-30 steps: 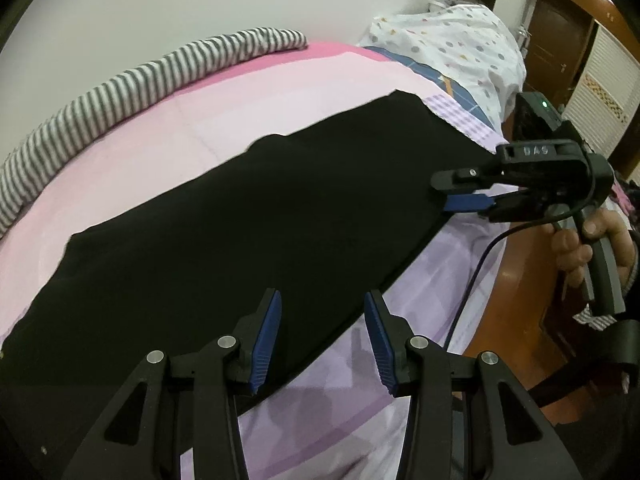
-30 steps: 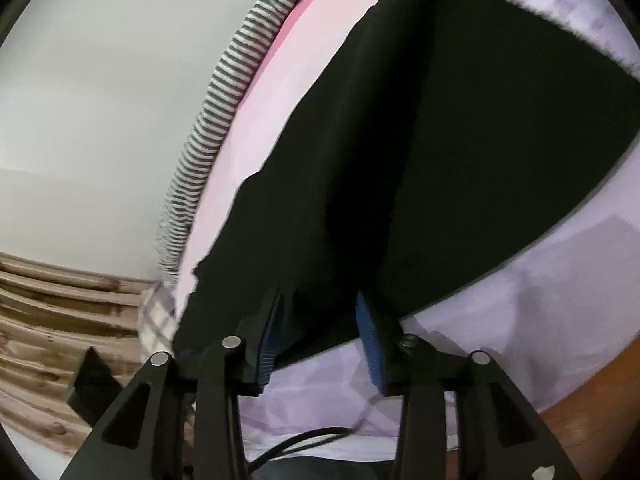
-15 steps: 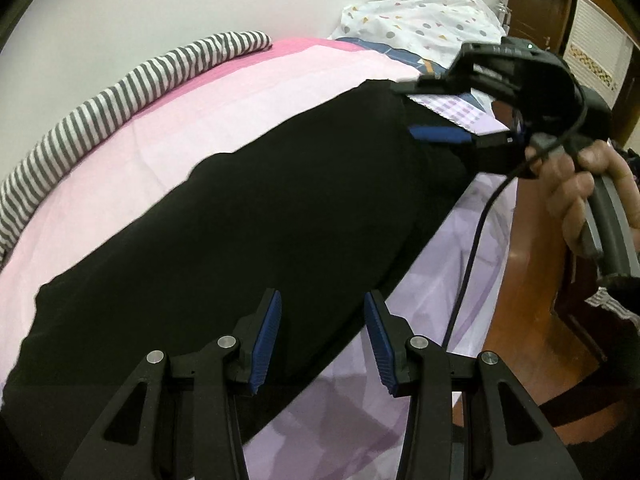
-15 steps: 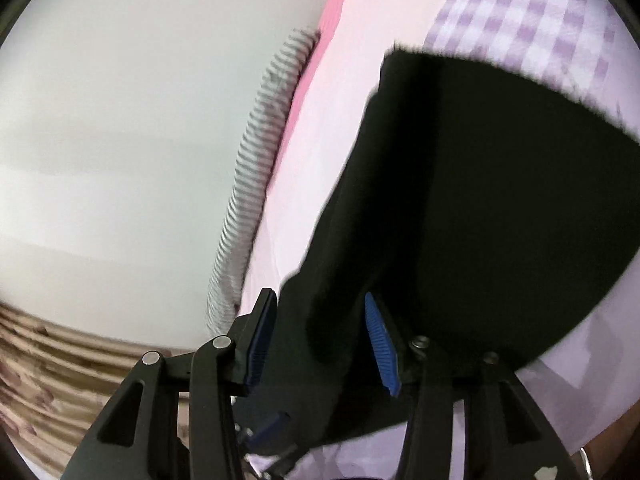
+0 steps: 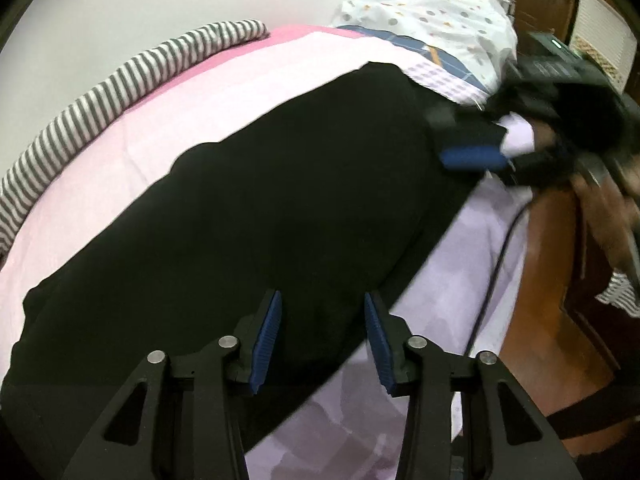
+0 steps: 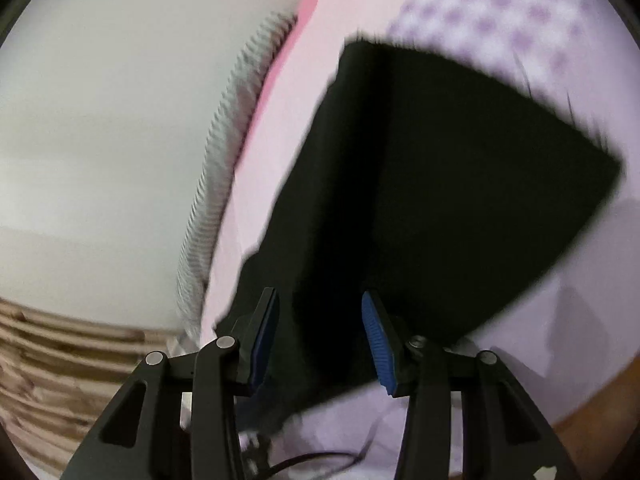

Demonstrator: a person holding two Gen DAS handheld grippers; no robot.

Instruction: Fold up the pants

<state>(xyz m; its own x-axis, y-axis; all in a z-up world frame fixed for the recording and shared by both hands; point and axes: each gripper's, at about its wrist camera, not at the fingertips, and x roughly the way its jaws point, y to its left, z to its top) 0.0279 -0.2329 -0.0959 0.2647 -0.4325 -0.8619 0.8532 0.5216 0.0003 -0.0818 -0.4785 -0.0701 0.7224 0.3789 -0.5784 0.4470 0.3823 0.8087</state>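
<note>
Across the bed, on its pink and lilac sheet, the black pants lie spread out lengthwise, reaching from the near left corner of the left wrist view up toward the far right. Beyond them a striped gray and white cloth runs along the edge by the wall, and a white quilt with colored dots is heaped at the far end.

Low in the left wrist view, the left gripper hangs over the near edge of the pants. Its jaws are closing, with black fabric showing in the gap between the blue pads, but the pads do not press on it yet.

At the right side of that view, blurred, the right gripper sits at the far end of the pants, held by a hand. In the right wrist view, the right gripper has a bunched fold of the pants between its jaws; the fabric fills the gap, and the cloth rises tent-like from the sheet toward the jaws. That view is smeared with motion blur.
</note>
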